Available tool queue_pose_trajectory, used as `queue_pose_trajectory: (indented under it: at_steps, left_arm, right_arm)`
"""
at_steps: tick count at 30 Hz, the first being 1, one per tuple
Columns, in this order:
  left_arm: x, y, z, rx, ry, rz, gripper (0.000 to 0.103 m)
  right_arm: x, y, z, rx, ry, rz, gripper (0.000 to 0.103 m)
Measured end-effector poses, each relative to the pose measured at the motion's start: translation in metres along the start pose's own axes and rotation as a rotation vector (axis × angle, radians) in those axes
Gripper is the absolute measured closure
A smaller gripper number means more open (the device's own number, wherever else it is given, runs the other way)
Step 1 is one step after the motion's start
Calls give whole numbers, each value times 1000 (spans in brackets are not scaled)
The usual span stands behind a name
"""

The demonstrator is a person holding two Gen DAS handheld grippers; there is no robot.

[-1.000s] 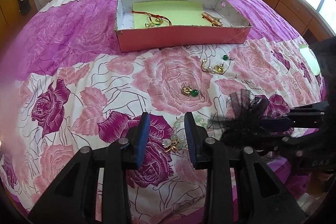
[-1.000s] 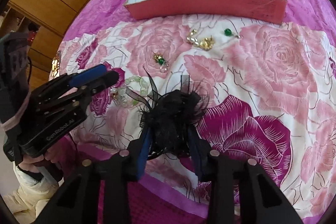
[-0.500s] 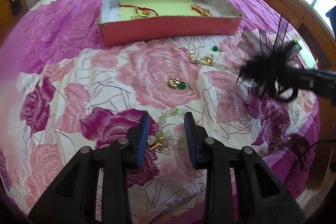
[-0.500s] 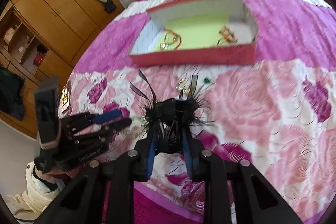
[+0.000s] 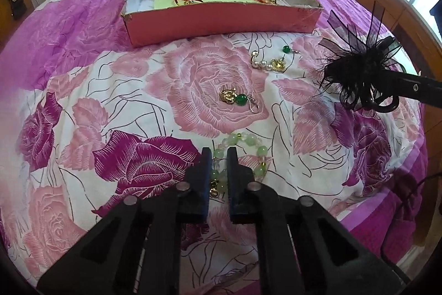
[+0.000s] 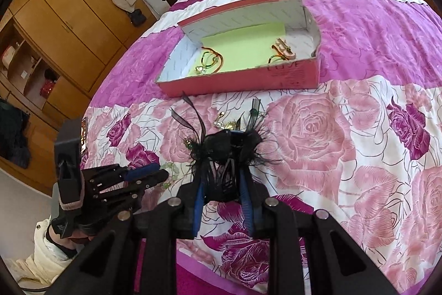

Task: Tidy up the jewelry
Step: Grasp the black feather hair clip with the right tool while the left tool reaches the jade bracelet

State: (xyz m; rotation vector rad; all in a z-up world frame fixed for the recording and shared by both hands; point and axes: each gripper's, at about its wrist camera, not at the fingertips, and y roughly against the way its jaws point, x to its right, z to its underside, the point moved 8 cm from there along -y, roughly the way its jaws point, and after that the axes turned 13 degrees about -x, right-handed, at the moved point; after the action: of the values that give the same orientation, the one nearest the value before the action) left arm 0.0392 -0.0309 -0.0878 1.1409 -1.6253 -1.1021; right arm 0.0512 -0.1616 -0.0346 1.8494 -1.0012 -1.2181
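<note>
A: Pinching the green bead bracelet (image 5: 243, 154), the left gripper (image 5: 219, 159) has closed on it, on the bed (image 5: 110, 101).

B: Right gripper (image 6: 223, 156)?

A: Narrow, clamping the black feather hairpiece (image 6: 221, 148) above the bed; pink box (image 6: 240, 79) lies ahead.

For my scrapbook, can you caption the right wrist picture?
Right gripper holds a black feathery hair clip above the rose bedspread, facing the pink box.

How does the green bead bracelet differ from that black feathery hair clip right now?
The bead bracelet is pale green and lies on the bedspread; the black feathered clip is dark, wispy and lifted off it. The left gripper has closed on the bracelet; the right gripper holds the clip. Both are outside the pink box.
</note>
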Motion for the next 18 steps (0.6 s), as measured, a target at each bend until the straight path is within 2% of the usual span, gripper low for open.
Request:
queue_pose_trajectory:
  at_steps: [8, 18]
  left_arm:
    - [-3, 21, -5, 60, 18, 45, 103]
    - [-2, 53, -15, 127, 12, 63, 103]
  right_arm:
    - [2, 4, -2, 22, -5, 2, 77]
    - [2, 10, -7, 50, 6, 9, 77]
